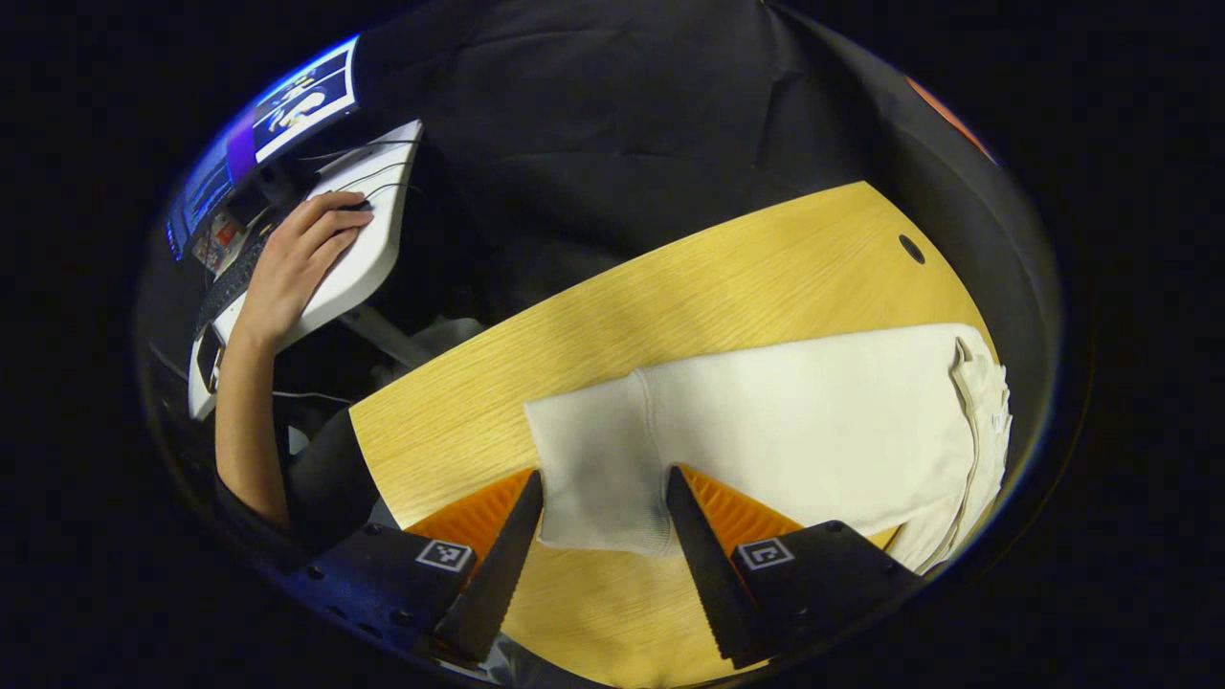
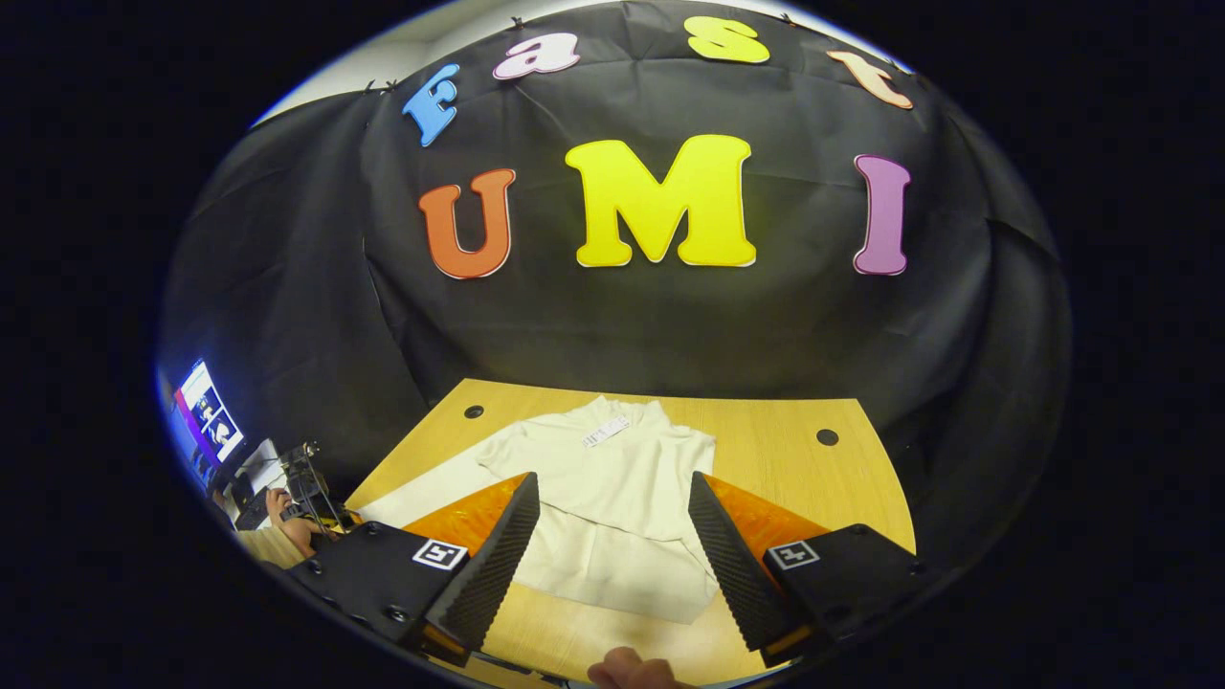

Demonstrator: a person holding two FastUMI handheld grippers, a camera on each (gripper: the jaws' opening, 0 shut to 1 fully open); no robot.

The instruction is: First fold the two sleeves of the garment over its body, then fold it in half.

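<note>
**One cream garment on the worktop, both pairs of fingers spread wide**

One cream garment (image 2: 612, 522) lies flat on one wooden worktop (image 2: 794, 478). In the right gripper view it sits near the middle of the board, its neck towards the black cloth wall (image 2: 612, 316), with one white tag (image 2: 605, 431) at the collar. One sleeve (image 2: 421, 498) stretches out flat to the left of the body in that view; on the other side the sleeve cannot be made out clearly. Two round holes show in the worktop's far corners, one left (image 2: 474, 411) and one right (image 2: 827, 437).

The right gripper (image 2: 612, 545) hangs above the near hem, its two fingers wide apart and holding nothing. One fingertip of a hand (image 2: 632, 673) shows at the bottom edge.

In the left gripper view, the left gripper (image 1: 603, 536) is low over the worktop (image 1: 727, 287) at the end of one sleeve (image 1: 689, 431). Its two fingers stand wide, one on each side of the ribbed cuff (image 1: 598, 488), not pressing on it. The sleeve runs away from the cuff to the bunched body of the garment (image 1: 976, 411) at the worktop's edge.

Beyond the worktop, one bare arm with its hand (image 1: 297, 258) rests on one white side desk (image 1: 368, 258), beside one lit screen (image 1: 287, 105).
</note>
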